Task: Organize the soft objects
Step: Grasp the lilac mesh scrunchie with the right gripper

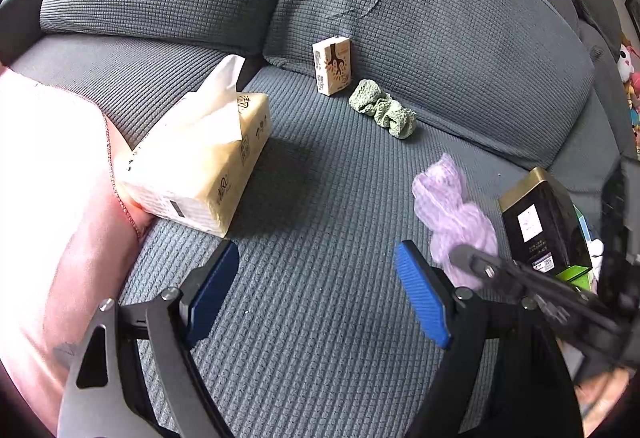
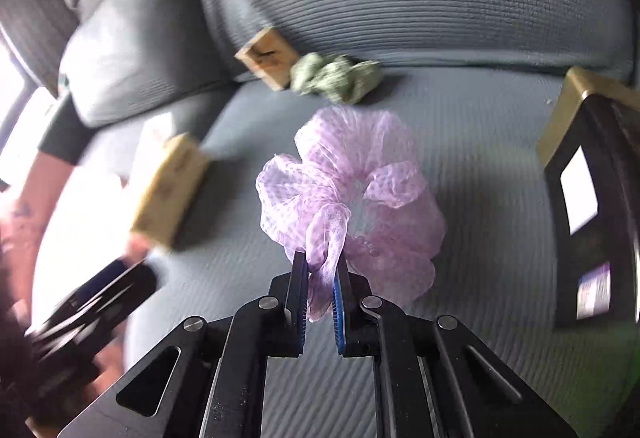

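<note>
A sheer lilac scrunchie hangs from my right gripper, which is shut on a fold of its fabric, above the grey sofa seat. It also shows in the left wrist view, with the right gripper's tip at it. A green knitted scrunchie lies on the seat by the backrest, also in the right wrist view. My left gripper is open and empty over the seat, its blue pads wide apart.
A tissue pack lies at the left against a pink cushion. A small tan carton leans on the back cushion. A black tin with gold lid stands at the right.
</note>
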A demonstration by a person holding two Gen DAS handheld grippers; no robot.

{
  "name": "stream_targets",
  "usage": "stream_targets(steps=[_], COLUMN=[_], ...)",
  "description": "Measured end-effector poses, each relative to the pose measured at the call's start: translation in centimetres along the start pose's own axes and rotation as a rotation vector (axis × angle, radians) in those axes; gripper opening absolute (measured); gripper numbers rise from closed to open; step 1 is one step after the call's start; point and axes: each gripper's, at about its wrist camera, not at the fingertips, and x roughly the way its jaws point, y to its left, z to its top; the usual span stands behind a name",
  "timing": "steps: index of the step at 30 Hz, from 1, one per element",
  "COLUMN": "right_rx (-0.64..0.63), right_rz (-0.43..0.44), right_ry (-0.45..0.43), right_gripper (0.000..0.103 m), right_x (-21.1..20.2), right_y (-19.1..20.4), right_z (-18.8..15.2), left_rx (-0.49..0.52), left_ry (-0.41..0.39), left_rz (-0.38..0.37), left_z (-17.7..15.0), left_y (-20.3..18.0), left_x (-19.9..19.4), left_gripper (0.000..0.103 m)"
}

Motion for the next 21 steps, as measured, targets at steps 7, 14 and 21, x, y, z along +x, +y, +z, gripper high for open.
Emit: stream_targets(steps=[7, 14, 21], right_rx=[-0.059, -0.009, 0.111], right_rz=[-0.064, 0.007, 0.036], right_ry=[0.060, -0.015, -0.014], right_gripper=[0.034, 0.077, 0.077], right_x=[-2.4, -4.8, -2.6], right_y=[1.7, -0.5, -2.4], right_z=[-2.5, -1.9, -1.1], left_rx=[0.009, 0.035, 0.080], left_ry=[0.015, 0.052, 0.167], left_rz=[0.013, 0.005, -0.049], left_z=[-0.4, -1.0, -2.2], left_y=[-0.2, -1.0, -2.7], left_x=[0.6, 1.7, 3.8], left_gripper=[0.079, 0.079, 0.074])
